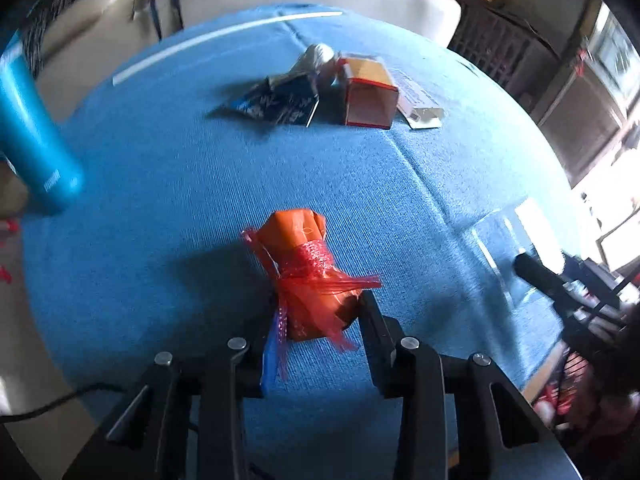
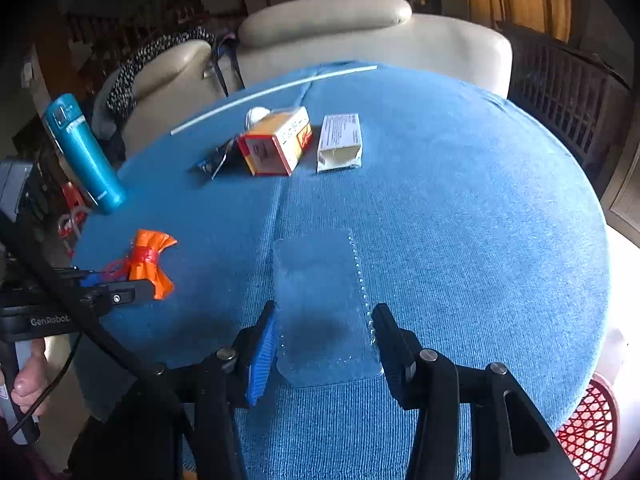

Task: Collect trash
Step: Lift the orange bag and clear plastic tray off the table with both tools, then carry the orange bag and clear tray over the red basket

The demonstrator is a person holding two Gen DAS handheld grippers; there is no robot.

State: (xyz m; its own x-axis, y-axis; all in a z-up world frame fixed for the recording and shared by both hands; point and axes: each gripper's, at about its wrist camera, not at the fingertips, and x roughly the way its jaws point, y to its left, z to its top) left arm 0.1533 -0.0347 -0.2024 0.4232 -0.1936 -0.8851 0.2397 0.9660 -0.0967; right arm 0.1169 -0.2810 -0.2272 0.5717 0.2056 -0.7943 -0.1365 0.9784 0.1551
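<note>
Orange wrapper (image 1: 306, 272) lies lengthwise between left gripper (image 1: 316, 312) fingers

The orange plastic wrapper bundle tied with red film (image 1: 306, 276) lies on the blue cloth-covered counter (image 2: 460, 240) near its left edge. The clear plastic blister tray (image 2: 324, 312) lies near the near edge. Toward the far edge, the orange-and-white cardboard box (image 2: 276, 146) sits between the dark foil packet (image 2: 214, 162) and the white paper carton (image 2: 340, 142). The teal metal bottle (image 2: 84, 156) stands at the left edge.
</note>
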